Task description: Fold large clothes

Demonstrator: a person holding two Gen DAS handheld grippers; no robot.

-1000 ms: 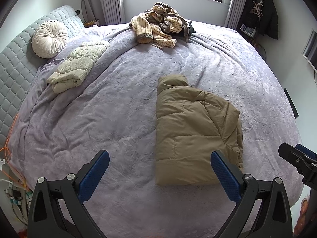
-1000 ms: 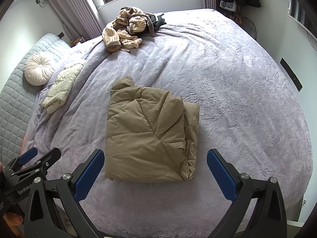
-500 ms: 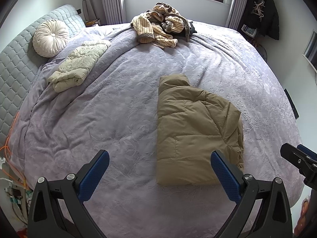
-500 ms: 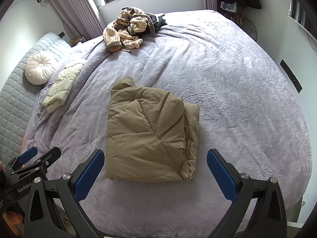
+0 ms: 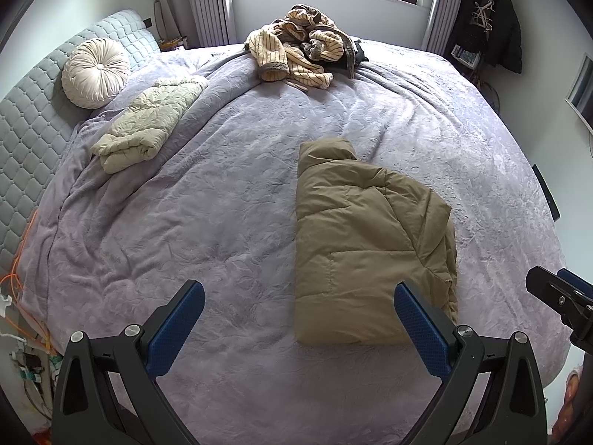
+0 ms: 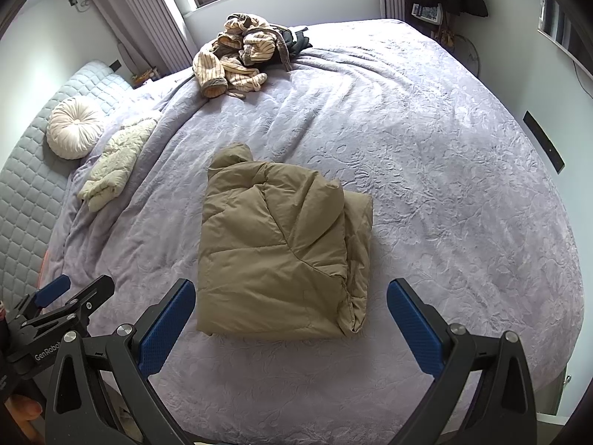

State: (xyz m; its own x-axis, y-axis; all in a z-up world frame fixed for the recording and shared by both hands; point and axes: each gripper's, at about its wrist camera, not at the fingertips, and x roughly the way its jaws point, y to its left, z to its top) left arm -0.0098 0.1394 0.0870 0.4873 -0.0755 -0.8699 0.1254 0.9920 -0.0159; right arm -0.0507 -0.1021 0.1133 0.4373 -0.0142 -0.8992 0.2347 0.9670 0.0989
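A tan puffer jacket (image 6: 281,244) lies folded into a compact rectangle on the lilac bedspread (image 6: 444,185), collar end toward the window; the left gripper (image 5: 296,330) and right gripper (image 6: 291,322) hang above the bed's near edge, jaws spread wide and holding nothing; a folded cream quilted jacket (image 5: 148,122) rests near a round cushion (image 5: 94,72); a striped robe (image 5: 296,52) lies heaped at the far side.

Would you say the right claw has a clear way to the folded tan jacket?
Probably yes: the right claw hangs open just short of the tan jacket, with only bare bedspread between them.
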